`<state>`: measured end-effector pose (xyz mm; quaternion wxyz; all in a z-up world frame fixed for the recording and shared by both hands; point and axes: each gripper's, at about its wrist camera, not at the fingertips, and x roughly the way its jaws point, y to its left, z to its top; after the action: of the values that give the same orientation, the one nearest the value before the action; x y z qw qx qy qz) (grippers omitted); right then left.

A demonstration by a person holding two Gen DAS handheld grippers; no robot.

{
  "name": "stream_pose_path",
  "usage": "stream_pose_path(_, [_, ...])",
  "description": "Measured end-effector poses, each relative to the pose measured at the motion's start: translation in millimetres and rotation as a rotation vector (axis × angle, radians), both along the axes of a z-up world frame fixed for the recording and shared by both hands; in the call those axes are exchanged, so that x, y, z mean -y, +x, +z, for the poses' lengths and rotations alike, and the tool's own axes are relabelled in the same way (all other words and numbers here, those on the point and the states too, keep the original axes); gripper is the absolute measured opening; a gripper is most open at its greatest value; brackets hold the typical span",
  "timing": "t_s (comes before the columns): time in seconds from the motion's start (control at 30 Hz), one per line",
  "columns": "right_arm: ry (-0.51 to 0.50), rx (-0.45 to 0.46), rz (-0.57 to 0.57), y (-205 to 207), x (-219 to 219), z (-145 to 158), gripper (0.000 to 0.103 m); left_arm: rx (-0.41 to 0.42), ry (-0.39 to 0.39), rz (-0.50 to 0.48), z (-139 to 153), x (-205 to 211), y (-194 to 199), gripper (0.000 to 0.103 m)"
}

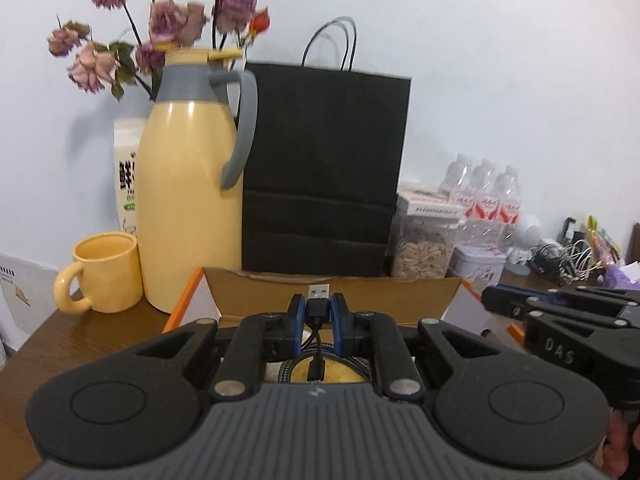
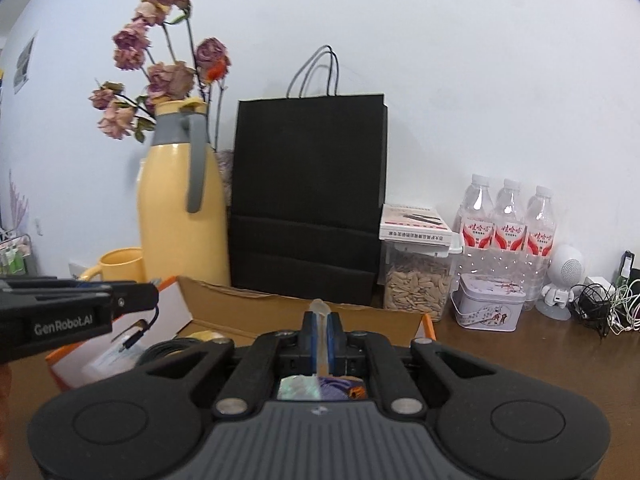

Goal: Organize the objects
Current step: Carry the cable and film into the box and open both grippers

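Black and braided, the limp USB cable (image 1: 318,308) was pinched at its stiff plug by the left gripper (image 1: 319,307) above the open cardboard box (image 1: 336,294), its light slack dangling. The right gripper (image 2: 319,322) was clenched on a thin, clear plastic piece (image 2: 320,312), probably slippery.

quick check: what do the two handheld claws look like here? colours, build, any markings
Both match: matte black linkage arms with silver pivot pins, round black side pads, ribbed grey housing, blue finger pads. The left claw shows "GenRobot.AI" in white on its side in the right wrist view; the right claw shows embossed "DAS" in the left wrist view. No sleeves visible.
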<state>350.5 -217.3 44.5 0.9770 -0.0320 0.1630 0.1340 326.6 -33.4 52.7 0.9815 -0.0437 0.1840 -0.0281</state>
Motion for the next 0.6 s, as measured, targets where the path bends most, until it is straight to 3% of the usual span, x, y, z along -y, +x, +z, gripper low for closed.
stream_pose_path(0.27, [0.016,-0.049,0.008,19.4,3.3,-15.9,0.006,-0.016,0.008,0.015,-9.9,-5.5,11.3,0.018])
stream_pose_path(0.3, [0.020,-0.051,0.005,18.9,3.7,-15.8,0.010,-0.010,0.014,0.024,-9.6,-5.7,9.9,0.022])
stream_pose_path(0.33, [0.028,-0.051,0.003,18.2,4.6,-15.7,0.010,-0.007,0.020,0.031,-9.3,-6.1,8.8,0.044])
stream_pose_path(0.37, [0.033,-0.050,-0.003,17.4,5.5,-15.4,0.018,0.001,0.022,0.041,-9.2,-6.5,7.4,0.073])
stream_pose_path(0.4, [0.040,-0.050,-0.008,16.8,6.8,-14.9,0.032,0.017,0.025,0.055,-9.6,-7.6,5.6,0.085])
stream_pose_path(0.43, [0.048,-0.047,-0.015,15.7,8.1,-14.5,0.039,0.028,0.032,0.075,-9.8,-8.0,4.3,0.098])
stream_pose_path(0.5, [0.060,-0.038,-0.022,13.9,10.0,-13.5,0.066,0.034,0.038,0.115,-8.7,-8.8,4.4,0.103])
stream_pose_path(0.6, [0.068,-0.032,-0.029,12.8,11.3,-12.2,0.090,0.031,0.024,0.140,-7.1,-13.3,5.0,0.103])
